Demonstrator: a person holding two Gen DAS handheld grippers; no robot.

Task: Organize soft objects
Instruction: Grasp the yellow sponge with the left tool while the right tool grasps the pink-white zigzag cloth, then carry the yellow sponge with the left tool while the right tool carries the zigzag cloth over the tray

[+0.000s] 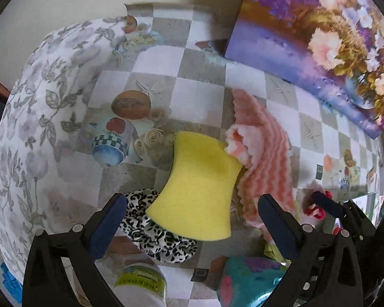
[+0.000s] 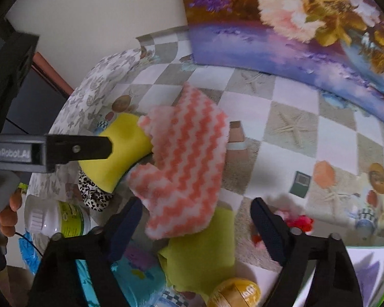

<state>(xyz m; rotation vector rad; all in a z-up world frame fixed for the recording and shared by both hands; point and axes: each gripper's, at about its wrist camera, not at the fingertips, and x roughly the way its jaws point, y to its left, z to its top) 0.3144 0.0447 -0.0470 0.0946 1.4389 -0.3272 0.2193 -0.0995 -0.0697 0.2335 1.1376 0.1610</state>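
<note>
A domestic room is indicated. A table is covered by a glossy checkered grey-and-white oilcloth (image 1: 199, 76) printed with fruit and starfish motifs. A large floral canvas painting (image 1: 320, 38) is leaned against a plain cream wall (image 2: 102, 12). A white cushion with grey leaf print (image 1: 46, 102) is seen beside the table.

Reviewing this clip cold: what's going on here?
A person holds a gripper in each hand over a pile of soft things. The left gripper hangs open around the yellow sponge, its jaws not pressing it. The right gripper is open over the pink-and-white striped cloth, which overlaps the sponge. Nothing is gripped yet.
</note>
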